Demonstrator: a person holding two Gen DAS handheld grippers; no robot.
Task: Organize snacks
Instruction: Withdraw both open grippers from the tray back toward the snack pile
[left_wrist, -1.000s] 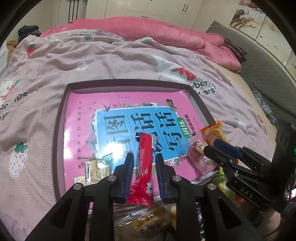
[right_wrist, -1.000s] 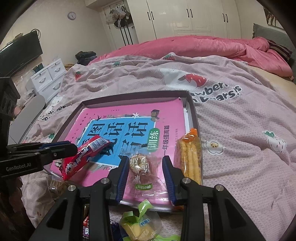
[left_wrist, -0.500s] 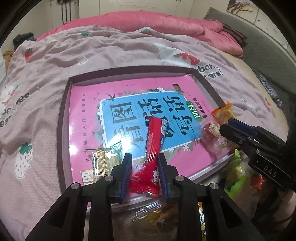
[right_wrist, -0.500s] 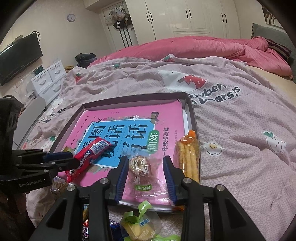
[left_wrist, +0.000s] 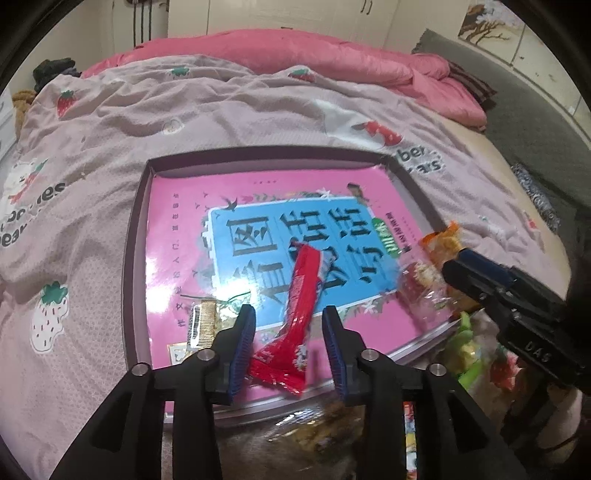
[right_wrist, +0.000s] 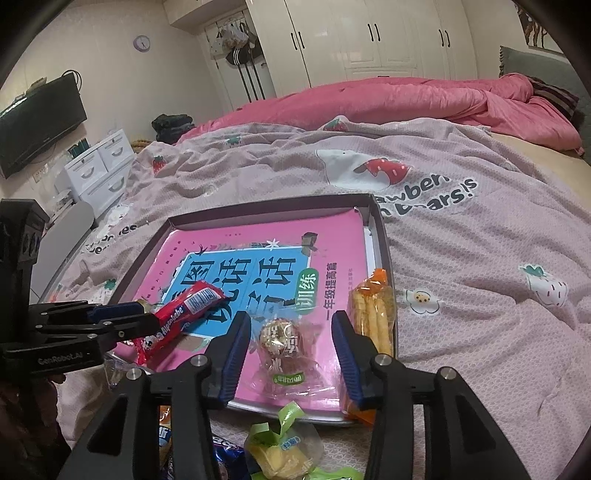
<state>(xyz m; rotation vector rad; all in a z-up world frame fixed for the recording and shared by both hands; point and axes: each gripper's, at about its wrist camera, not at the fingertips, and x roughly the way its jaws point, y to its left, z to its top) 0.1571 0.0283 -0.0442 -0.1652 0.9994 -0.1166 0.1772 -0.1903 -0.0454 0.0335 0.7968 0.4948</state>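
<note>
Between our two grippers, two snacks going down into the tray.

Between the blue pads of our left gripper (left_wrist: 288, 345) lies the red candy stick pack (left_wrist: 295, 317); the jaws are opening, with daylight on both sides of the wrapper, so we read it as let go, its far end lying on the pink book (left_wrist: 177, 236) in the tray (left_wrist: 135, 229). It looks light, slick and soft; we would pinch it across the middle of its length, where it is firmest, not by the crimped tail. Our right gripper (right_wrist: 291, 343) is opening too, the clear-wrapped round cake (right_wrist: 280, 338) sitting loose between its pads, touching neither. That one we judge crumbly, so take the wrapper's edge gently. Just right of it lies the orange biscuit-stick pack (right_wrist: 371, 314), brittle inside; grip it broadside.
</note>
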